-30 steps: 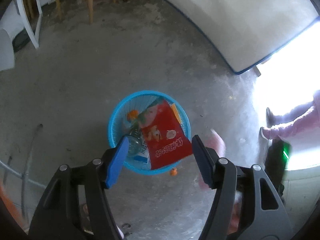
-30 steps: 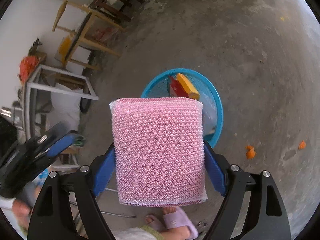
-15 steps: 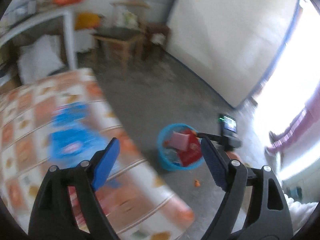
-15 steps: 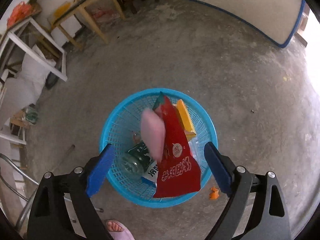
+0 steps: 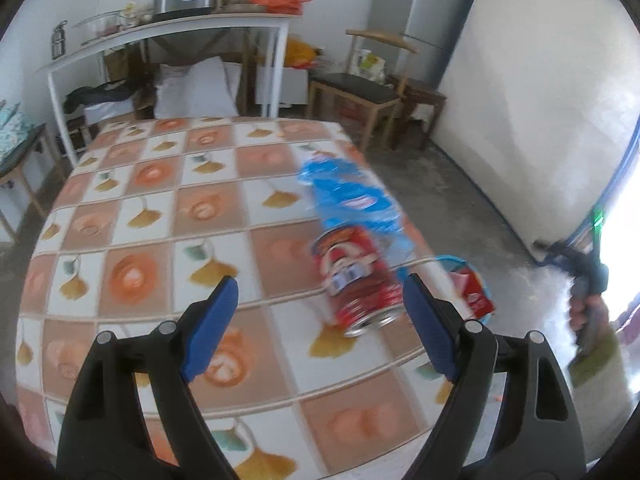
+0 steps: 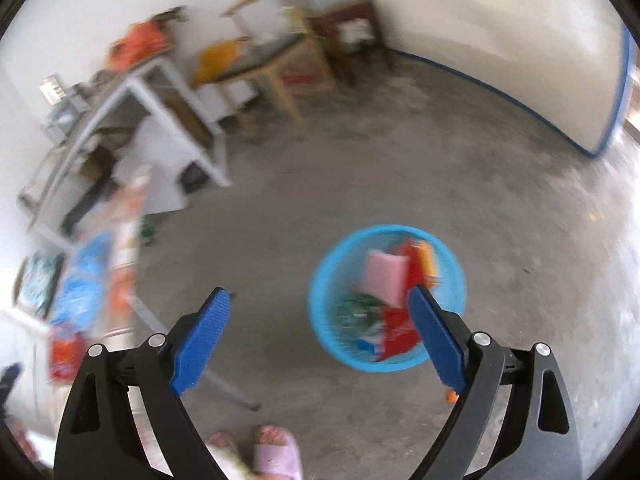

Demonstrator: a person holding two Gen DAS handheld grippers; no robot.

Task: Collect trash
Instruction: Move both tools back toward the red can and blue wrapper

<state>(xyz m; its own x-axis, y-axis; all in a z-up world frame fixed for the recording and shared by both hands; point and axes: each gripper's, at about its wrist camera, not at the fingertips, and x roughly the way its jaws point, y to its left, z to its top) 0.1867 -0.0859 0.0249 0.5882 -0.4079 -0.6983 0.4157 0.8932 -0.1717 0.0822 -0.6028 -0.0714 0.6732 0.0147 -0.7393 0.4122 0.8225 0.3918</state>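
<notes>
A red can point(image 5: 356, 280) lies on its side near the right edge of the tiled table point(image 5: 160, 216), with a blue plastic wrapper point(image 5: 352, 196) just behind it. My left gripper point(image 5: 316, 324) is open and empty above the table, the can just ahead between its fingers. The blue trash basket point(image 6: 386, 298) stands on the floor and holds a pink sponge point(image 6: 384, 276), a red snack bag point(image 6: 400, 320) and other trash. It also shows past the table edge in the left wrist view point(image 5: 468, 280). My right gripper point(image 6: 316, 336) is open and empty above the floor, left of the basket.
Concrete floor point(image 6: 500, 184) around the basket with an orange scrap point(image 6: 451, 397). A white shelf table point(image 5: 168, 32), wooden chairs point(image 5: 372, 92) and a white wall panel point(image 5: 532, 92) stand at the back. My feet in pink slippers point(image 6: 276, 452) are below the right gripper.
The right gripper opened and dropped the pink sponge into the basket, then swung left and up. The left gripper swung from the basket up over the table to the can.
</notes>
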